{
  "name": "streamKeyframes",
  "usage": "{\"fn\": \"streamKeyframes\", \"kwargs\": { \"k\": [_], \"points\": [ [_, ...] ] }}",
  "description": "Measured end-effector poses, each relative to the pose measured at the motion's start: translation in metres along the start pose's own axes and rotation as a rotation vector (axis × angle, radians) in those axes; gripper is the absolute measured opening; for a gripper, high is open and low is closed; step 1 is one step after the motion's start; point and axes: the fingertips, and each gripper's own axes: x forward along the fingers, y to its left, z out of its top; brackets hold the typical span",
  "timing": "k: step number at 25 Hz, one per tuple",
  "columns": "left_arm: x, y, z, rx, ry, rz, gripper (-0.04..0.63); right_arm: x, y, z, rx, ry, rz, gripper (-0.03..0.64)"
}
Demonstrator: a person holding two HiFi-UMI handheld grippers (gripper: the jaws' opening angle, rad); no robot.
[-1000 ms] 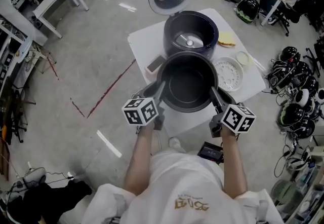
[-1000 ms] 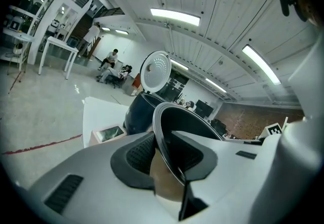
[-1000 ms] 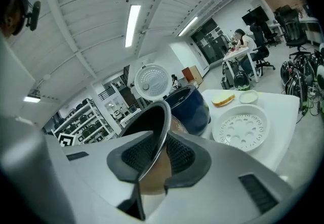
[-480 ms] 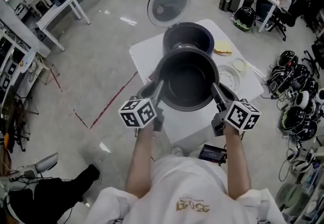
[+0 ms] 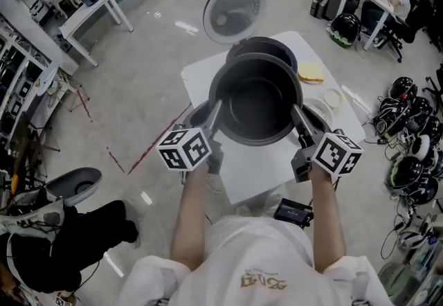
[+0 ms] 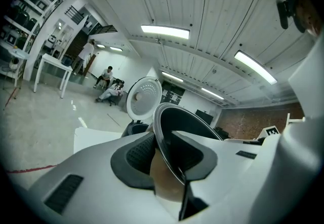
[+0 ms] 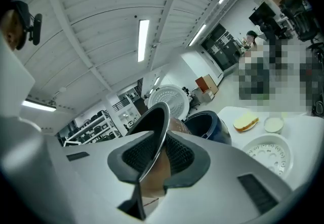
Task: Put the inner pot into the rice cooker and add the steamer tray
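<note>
While the left gripper [image 5: 214, 118] and right gripper [image 5: 297, 121] each pinched its rim, the pot [image 5: 256, 107] hung over the open cooker's [image 5: 266, 46] near edge, not yet in, the tray [image 7: 267, 153] untouched at right.

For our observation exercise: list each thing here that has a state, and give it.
Inner pot: empty, held in the air.
Rice cooker: lid open, pot not yet inside.
Steamer tray: lying on the table.
Left gripper: shut on pot rim.
Right gripper: shut on pot rim.
</note>
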Motion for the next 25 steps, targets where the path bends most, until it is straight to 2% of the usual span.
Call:
{"fn": "streamKeyframes", "kwargs": {
  "k": [14,25],
  "points": [
    [0.098,0.008,0.048,0.004,-0.037,0.049,0.114,0.078,-0.054,0.076,0.017,0.012,0.074,0.077],
    [0.159,0.023,0.052,-0.009,-0.032,0.101,0.114,0.126,-0.105,0.096,0.054,0.062,0.106,0.077]
  ]
}}
